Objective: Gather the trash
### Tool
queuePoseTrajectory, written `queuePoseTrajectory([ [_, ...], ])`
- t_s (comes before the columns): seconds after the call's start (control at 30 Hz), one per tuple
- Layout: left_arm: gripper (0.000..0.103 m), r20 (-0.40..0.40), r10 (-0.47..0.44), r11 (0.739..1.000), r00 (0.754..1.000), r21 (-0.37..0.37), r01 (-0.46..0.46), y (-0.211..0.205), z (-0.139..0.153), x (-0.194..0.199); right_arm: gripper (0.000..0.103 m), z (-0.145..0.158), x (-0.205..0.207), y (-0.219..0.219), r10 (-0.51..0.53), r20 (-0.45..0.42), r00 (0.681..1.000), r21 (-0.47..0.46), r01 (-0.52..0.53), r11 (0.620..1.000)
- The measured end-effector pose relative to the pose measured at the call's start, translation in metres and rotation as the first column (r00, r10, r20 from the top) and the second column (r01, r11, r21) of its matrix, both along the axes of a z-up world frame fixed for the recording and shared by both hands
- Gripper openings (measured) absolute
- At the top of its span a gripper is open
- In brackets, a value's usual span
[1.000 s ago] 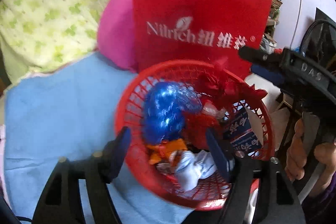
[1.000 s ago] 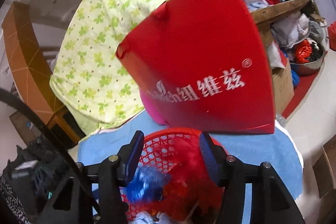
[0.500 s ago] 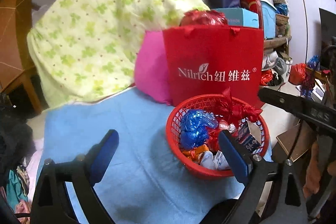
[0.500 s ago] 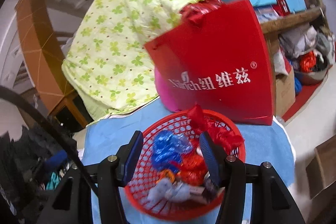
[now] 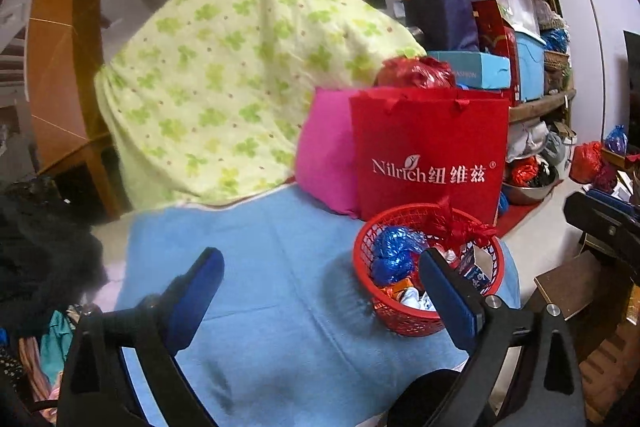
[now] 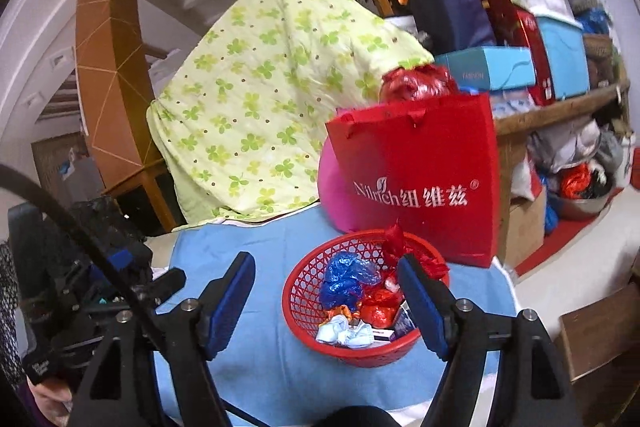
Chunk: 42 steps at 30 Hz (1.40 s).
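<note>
Both grippers hang empty above the blue cloth [image 5: 280,267]. Left gripper [image 5: 320,283] is spread wide, nothing between its fingers; the red basket [image 5: 362,255] of trash sits just ahead to its right. Right gripper [image 6: 326,287] is opening, the basket directly ahead, a red bag [image 6: 424,163] standing behind it.

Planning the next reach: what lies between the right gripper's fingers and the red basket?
Nothing: in the right wrist view only bare blue cloth separates the opening, empty right gripper from the red basket.
</note>
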<state>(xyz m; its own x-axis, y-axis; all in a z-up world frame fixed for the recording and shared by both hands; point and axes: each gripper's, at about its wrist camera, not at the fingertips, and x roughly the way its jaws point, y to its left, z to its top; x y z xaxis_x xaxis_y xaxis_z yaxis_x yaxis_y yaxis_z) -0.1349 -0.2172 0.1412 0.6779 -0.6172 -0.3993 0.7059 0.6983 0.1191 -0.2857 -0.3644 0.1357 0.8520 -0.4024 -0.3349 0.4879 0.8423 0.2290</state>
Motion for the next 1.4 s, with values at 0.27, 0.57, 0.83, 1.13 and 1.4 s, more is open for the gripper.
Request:
queuePoseTrajectory([
  [0.27, 0.099, 0.014, 0.057, 0.998, 0.998, -0.015, -0.057, 0.031, 0.019, -0.017, 0.082, 0.022, -0.029, 0.033, 0.015, -0.014, 1.000, -0.045, -0.015, 0.999],
  [0.57, 0.099, 0.008, 0.117, 0.993, 0.993, -0.016, -0.116, 0.057, 0.029, -0.032, 0.083, 0.032, -0.058, 0.072, -0.012, -0.071, 0.997, -0.152, 0.001, 0.988],
  [0.83, 0.099, 0.039, 0.127, 0.992, 0.991, -0.006, -0.127, 0.071, 0.036, -0.049, 0.084, 0.036, -0.068, 0.091, -0.012, -0.112, 0.994, -0.177, -0.008, 0.984],
  [1.13, 0.100, 0.049, 0.155, 0.988, 0.987, -0.016, -0.154, 0.085, 0.045, -0.054, 0.084, 0.043, -0.070, 0.108, 0.004, -0.120, 0.993, -0.206, -0.029, 0.978],
  [1.4, 0.100, 0.041, 0.165, 0.986, 0.985, -0.006, -0.165, 0.091, 0.045, -0.056, 0.086, 0.050, -0.074, 0.110, -0.037, -0.110, 0.993, -0.210, 0.013, 0.978],
])
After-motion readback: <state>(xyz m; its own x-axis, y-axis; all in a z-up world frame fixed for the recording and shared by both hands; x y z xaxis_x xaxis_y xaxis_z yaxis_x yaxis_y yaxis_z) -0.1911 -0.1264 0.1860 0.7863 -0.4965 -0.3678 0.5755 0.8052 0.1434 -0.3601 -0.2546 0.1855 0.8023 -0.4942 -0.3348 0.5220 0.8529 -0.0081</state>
